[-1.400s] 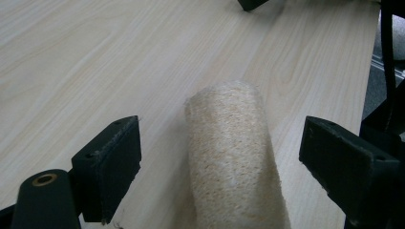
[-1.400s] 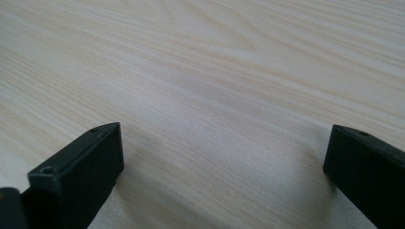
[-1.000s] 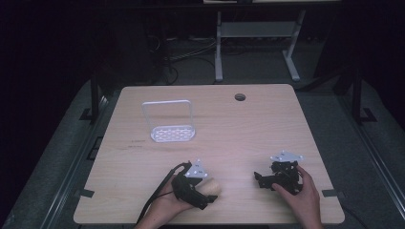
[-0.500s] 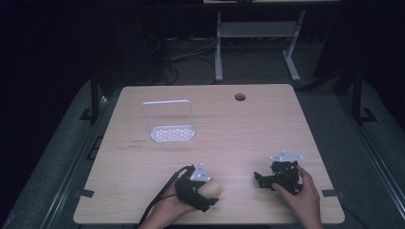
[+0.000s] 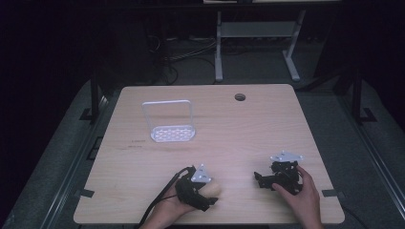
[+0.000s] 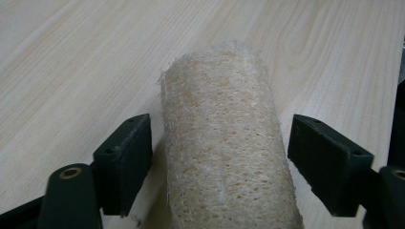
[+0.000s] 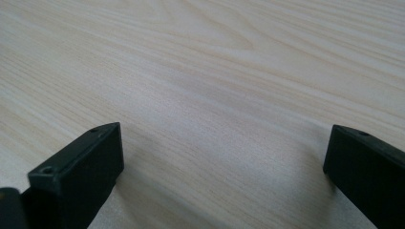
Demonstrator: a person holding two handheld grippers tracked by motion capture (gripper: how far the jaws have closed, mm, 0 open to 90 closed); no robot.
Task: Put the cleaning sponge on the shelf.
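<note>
High view: left gripper (image 5: 210,188) at the near table (image 5: 239,129) edge, straddling a loofah (image 5: 213,189) well nearer than the wire rack (image 5: 168,123); right gripper (image 5: 265,179) rests farther right of the rack.

Left gripper view: jaws apart on either side of the loofah (image 6: 229,143), gaps both sides. Grasp not yet made; lift and placement remain, I judge.

Right gripper view: jaws apart over bare wood.

Beige loofah (image 6: 224,143) — lying flat on table (image 6: 71,62)
</note>
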